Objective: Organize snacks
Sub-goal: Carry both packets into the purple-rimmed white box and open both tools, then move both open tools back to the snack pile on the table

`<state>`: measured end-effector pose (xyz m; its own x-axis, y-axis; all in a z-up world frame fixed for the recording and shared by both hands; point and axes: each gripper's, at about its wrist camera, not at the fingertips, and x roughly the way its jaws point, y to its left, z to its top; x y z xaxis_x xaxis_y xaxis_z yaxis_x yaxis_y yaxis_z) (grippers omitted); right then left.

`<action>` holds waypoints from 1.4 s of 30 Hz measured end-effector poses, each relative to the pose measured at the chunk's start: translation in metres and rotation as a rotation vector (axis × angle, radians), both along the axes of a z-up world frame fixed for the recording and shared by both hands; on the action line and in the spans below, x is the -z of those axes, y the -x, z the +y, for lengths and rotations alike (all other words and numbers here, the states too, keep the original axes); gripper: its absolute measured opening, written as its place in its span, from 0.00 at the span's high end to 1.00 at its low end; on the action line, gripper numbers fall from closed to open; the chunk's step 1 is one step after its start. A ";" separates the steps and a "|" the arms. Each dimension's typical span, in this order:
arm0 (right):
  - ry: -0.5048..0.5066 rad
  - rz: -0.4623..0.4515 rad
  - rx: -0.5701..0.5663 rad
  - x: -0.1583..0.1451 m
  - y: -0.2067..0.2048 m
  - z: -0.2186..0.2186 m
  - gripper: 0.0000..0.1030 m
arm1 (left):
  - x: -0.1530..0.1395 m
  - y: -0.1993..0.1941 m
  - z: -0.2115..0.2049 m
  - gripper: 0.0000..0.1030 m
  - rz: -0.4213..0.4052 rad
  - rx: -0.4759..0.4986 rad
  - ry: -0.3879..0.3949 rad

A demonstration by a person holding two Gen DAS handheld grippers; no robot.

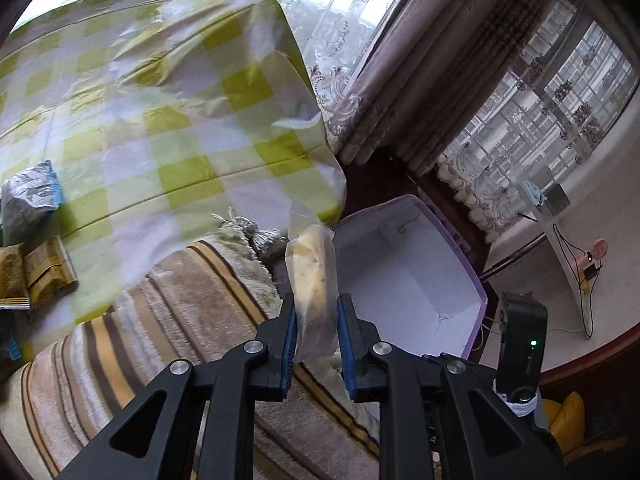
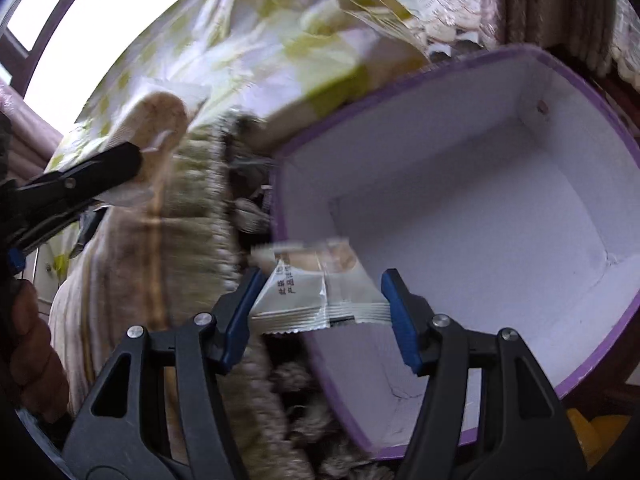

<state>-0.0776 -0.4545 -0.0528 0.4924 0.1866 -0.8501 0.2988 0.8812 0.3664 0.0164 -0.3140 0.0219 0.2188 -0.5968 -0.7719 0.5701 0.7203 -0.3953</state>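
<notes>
A: What does the left gripper [image 1: 317,322] have?

B: Its black jaws with blue pads are clamped on a clear plastic packet with a pale yellow, speckled biscuit inside [image 1: 310,276]. The packet stands upright between the pads, its crimped top pointing up. It hangs over the edge of a beige and brown striped fringed blanket [image 1: 172,320], just beside a white cardboard box with a purple rim [image 1: 404,276].

A: And the right gripper [image 2: 320,300]?

B: It grips a white sachet-style snack wrapper with printed lettering and a tan picture [image 2: 316,284], pinched across its width near the crimped bottom edge. The wrapper sits over the near left wall of the same open box [image 2: 480,200], partly above the blanket's fringe.

A: Anything in the box?

B: Its white interior looks bare in both views.

A: Where are the other snacks?

B: On the yellow-green and white checked tablecloth [image 1: 160,120], at the left edge of the left wrist view: a silver foil packet with blue trim [image 1: 30,204] and, below it, two golden-brown packets [image 1: 36,276] lying side by side. They are well apart from the box.

A: Can each gripper see the other?

B: The right wrist view shows the left gripper at far left with its biscuit packet.
</notes>
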 end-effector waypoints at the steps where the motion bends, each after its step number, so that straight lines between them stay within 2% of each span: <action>1: -0.009 0.015 0.006 0.005 0.000 -0.002 0.38 | 0.003 -0.001 -0.005 0.81 0.006 0.008 -0.008; 6: 0.008 0.048 0.025 0.018 0.001 -0.007 0.38 | 0.018 0.001 -0.025 0.81 0.037 0.054 -0.040; 11: 0.063 0.088 0.040 0.025 -0.003 -0.014 0.37 | 0.025 0.003 -0.037 0.80 0.035 0.076 -0.073; 17: 0.090 0.116 0.058 0.033 -0.002 -0.023 0.34 | 0.026 0.003 -0.034 0.79 0.044 0.071 -0.056; 24: 0.160 0.132 0.081 0.023 -0.005 -0.023 0.26 | 0.021 0.007 -0.029 0.78 0.000 0.043 -0.064; 25: 0.175 0.133 0.085 0.021 -0.010 -0.012 0.25 | 0.019 0.008 -0.027 0.73 -0.019 0.031 -0.069; 27: 0.225 0.115 0.088 0.014 -0.009 -0.008 0.22 | 0.015 0.010 -0.022 0.63 -0.044 0.019 -0.069; 30: 0.340 0.052 0.074 -0.003 -0.003 0.002 0.16 | 0.009 0.009 -0.011 0.50 -0.070 0.009 -0.026; 33: 0.422 -0.035 0.055 -0.020 -0.001 0.013 0.14 | 0.003 0.009 -0.001 0.47 -0.100 0.002 -0.022; 37: 0.378 -0.076 -0.004 -0.031 -0.008 0.022 0.14 | -0.007 0.008 0.020 0.45 -0.144 -0.051 -0.046; 42: 0.333 -0.090 -0.009 -0.044 -0.018 0.034 0.14 | -0.013 0.005 0.060 0.45 -0.171 -0.162 -0.041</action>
